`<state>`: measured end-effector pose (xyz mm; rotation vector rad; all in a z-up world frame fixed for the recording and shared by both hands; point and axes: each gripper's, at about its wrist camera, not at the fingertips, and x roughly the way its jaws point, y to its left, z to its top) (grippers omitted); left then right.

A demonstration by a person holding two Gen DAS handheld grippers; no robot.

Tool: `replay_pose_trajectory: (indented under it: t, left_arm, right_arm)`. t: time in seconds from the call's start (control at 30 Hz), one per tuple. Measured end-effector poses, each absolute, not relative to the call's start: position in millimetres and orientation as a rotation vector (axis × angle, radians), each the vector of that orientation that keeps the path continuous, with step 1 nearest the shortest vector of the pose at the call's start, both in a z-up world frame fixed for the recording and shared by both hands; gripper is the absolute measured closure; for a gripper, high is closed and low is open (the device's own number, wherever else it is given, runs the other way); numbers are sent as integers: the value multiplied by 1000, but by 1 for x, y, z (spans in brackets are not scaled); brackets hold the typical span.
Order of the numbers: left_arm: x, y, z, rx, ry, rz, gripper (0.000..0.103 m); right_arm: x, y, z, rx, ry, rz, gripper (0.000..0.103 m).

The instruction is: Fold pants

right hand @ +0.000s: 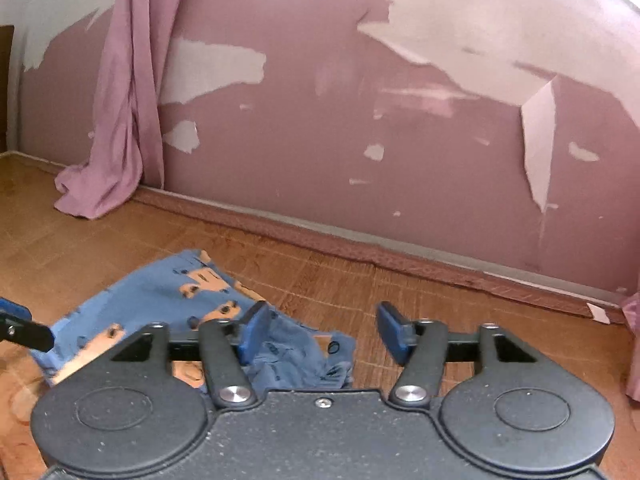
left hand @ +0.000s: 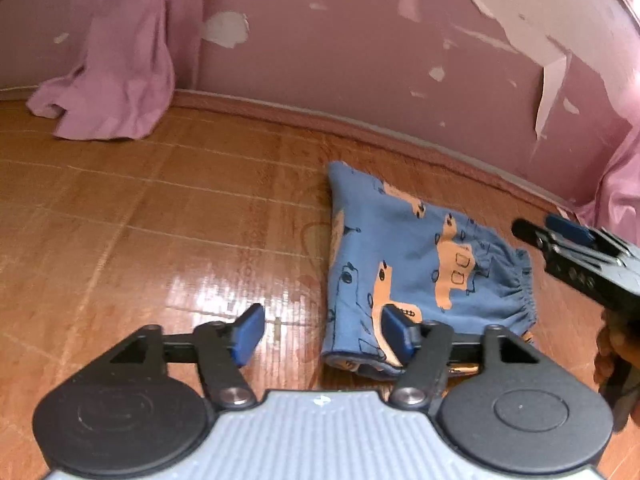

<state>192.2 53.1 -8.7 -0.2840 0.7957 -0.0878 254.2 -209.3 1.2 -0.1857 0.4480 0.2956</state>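
Note:
Small blue pants point(left hand: 408, 264) with orange vehicle prints lie folded flat on a glossy wooden mat; the gathered waistband points right. My left gripper point(left hand: 322, 334) hovers open at the pants' near left edge, its right pad over the cloth, nothing between its fingers. The right gripper point(left hand: 576, 252) shows at the right edge of the left wrist view, held by a hand, past the waistband. In the right wrist view the pants point(right hand: 160, 300) lie low on the left. My right gripper point(right hand: 322, 332) is open above the waistband corner, empty.
A pink wall point(right hand: 360, 140) with peeling paint runs behind, with a skirting strip along the mat. Pink curtains hang to the mat at the far left point(left hand: 108, 92) and at the right edge point(left hand: 616, 192). Bare mat point(left hand: 140, 208) spreads left of the pants.

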Motion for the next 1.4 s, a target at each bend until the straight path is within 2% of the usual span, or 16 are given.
replay_pose_trajectory:
  t: [0.1,0.23,0.27,0.5,0.9,1.4]
  left_arm:
    - [177,55,4,-267,764,-55,13]
    - [152,55,23,-225,721,-27,3]
    - [145,54,27,-214,703,-8,0]
    - [102,39,43,-141,650,31,0]
    - [37,8,15,7,633,-26,0]
    - [36,15,6,-48,660,-8,0]
  right_arm:
    - [227,-210,12,-152,404,284,10]
    - [192,-211,27,-82,370,253,1]
    - [184,-212,29,-64,366,248,1]
    - [119,-220,40,43,386,211,1]
    - [33,-233,15,112,478,177,1]
    - [19,-229,5,90,447,186,1]
